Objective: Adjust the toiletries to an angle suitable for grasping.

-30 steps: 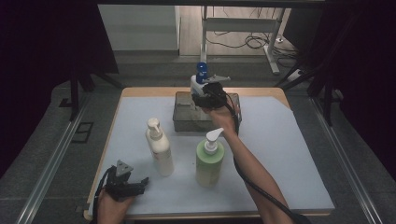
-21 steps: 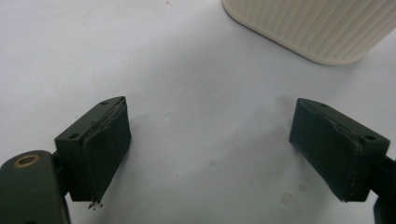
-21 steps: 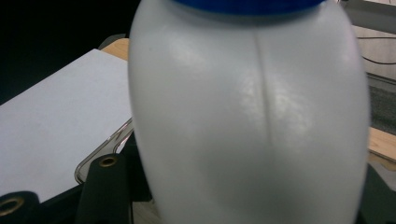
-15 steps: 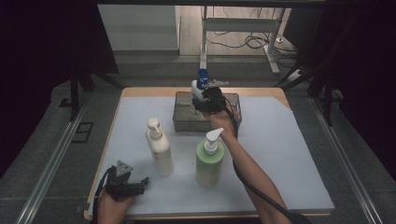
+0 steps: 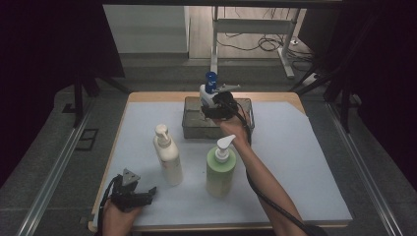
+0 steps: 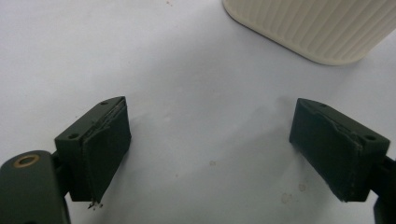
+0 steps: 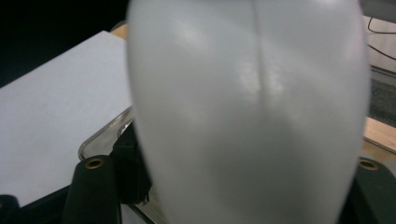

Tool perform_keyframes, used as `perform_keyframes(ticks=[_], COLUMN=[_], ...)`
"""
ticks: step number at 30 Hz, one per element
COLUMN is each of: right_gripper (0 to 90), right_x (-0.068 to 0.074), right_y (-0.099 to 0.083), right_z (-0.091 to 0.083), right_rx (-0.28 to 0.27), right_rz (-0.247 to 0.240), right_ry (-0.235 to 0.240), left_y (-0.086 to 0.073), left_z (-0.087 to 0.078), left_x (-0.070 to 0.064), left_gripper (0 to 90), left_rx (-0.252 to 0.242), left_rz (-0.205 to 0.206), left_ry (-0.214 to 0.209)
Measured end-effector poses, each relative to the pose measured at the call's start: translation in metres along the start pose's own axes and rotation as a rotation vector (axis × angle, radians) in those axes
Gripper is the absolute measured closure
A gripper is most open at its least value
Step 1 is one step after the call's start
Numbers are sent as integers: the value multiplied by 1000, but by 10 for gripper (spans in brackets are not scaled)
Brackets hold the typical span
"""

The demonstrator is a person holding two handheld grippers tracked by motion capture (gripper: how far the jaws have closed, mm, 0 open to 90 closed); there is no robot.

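Observation:
A white bottle (image 5: pixel 205 93) with a blue cap (image 5: pixel 210 77) is held upright over the dark wire basket (image 5: pixel 192 125) at the far middle of the table. My right gripper (image 5: pixel 212 105) is shut on its body. In the right gripper view the white bottle (image 7: pixel 247 116) sits between the jaws, above the basket's rim (image 7: pixel 100 137). My left gripper (image 5: pixel 146 194) rests low at the near left edge, jaws wide open with nothing between them. In the left gripper view, the left gripper (image 6: pixel 210 158) hovers over bare white mat, and the base of a cream bottle (image 6: pixel 308 28) stands just beyond.
A cream pump bottle (image 5: pixel 167 157) and a green pump bottle (image 5: pixel 220 169) stand upright on the white mat (image 5: pixel 295 162) in front of the basket. My right forearm passes close by the green one. A desk frame and cables lie beyond the table.

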State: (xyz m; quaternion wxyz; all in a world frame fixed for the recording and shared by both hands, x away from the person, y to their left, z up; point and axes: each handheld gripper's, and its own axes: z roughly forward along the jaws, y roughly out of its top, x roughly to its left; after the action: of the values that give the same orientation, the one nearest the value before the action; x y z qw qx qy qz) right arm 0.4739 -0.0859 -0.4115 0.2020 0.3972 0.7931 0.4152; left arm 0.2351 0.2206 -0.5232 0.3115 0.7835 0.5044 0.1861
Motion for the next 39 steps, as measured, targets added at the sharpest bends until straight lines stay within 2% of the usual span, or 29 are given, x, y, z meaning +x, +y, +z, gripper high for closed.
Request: perform_keyframes(ticks=[3, 11, 20, 22, 24, 27, 37, 39], right_gripper=[332, 337, 408, 447, 457, 529, 647, 703], right_x=[-1, -7, -13, -16, -17, -24, -34, -38], right_y=[-3, -11, -24, -28, -29, -35, -36, -36], right_z=[-5, -20, -37, -42, -44, -48, -41, -35], right_rx=[4, -3, 1, 10, 10, 12, 14, 21], right_rz=[-25, -39, -50, -47, -47, -27, 10, 29], right_ry=[-1, 13, 50, 63, 60, 56, 29, 11], left_y=[0, 0, 0, 0, 0, 0, 0, 0], left_z=[0, 0, 0, 0, 0, 0, 0, 0], left_x=[0, 0, 0, 0, 0, 0, 0, 0], left_gripper=[123, 123, 123, 123, 123, 123, 122, 122], left_rx=[0, 0, -1, 0, -1, -1, 0, 0], left_rz=[0, -1, -1, -1, -2, -2, -2, -2], left_ry=[0, 0, 1, 1, 1, 1, 2, 2])
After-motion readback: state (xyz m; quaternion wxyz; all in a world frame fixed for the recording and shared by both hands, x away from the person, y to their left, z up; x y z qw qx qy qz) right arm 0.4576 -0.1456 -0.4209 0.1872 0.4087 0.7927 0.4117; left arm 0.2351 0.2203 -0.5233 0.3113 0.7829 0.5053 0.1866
